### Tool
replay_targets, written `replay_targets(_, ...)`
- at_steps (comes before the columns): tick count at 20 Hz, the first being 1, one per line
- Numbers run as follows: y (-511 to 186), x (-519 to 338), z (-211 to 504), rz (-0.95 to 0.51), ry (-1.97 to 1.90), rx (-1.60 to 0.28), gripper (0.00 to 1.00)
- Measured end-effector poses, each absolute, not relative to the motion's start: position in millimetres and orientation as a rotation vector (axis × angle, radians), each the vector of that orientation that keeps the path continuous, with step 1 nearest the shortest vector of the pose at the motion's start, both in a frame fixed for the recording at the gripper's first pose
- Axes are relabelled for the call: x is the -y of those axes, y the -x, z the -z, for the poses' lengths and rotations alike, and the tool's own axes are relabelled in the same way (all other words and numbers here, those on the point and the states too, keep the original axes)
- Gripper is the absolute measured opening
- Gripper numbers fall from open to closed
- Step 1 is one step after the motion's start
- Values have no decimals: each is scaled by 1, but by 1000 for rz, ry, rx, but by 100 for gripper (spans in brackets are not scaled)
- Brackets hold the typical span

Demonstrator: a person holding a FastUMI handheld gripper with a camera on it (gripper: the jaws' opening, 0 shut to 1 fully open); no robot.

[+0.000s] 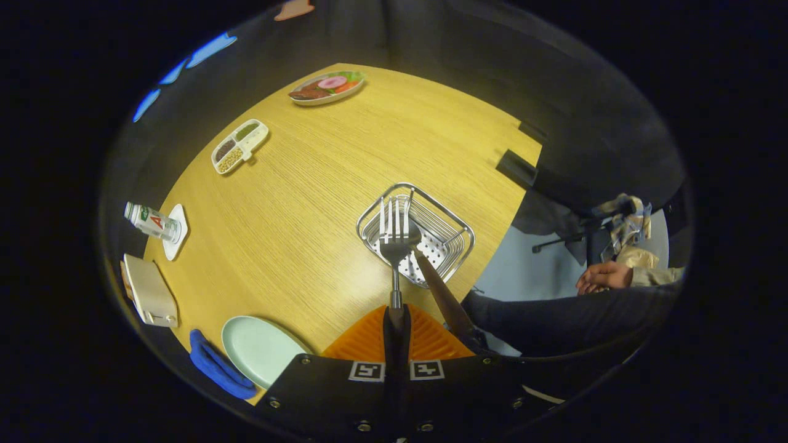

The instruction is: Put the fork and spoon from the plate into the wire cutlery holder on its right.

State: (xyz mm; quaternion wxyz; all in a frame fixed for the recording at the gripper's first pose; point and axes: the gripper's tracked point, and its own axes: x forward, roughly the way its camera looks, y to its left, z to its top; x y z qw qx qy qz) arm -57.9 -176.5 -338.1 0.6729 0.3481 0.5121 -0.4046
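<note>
Two orange ribbed gripper fingers of the handheld gripper are pressed together on the dark handle of a silver metal fork. The fork's tines point out over a square silver wire cutlery holder standing on the pale wooden table. Leaning in that holder is a spoon with a dark handle, its bowl beside the fork's head. On the holder's far side from the table edge lies a pale green round plate, next to a blue cloth. Beyond the holder sit a divided white snack tray and an oval dish of food.
</note>
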Motion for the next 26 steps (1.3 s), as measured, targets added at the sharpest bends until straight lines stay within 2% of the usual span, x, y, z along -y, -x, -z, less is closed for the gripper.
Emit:
replay_targets(7,57,183,339,860,-950,-1306,1)
replay_targets(11,48,193,339,850,-970,-1298,10)
replay_targets(12,47,193,339,854,-976,-1295,22)
replay_targets(13,47,194,337,860,-975,-1286,41)
replay_targets(14,39,194,336,844,-991,-1257,41)
replay_targets(16,40,192,334,837,-968,-1266,72)
replay_targets(18,33,190,333,820,-943,-1256,80)
replay_targets(19,32,191,332,811,-926,-1254,91)
replay_targets(26,29,220,330,781,-607,-1244,95)
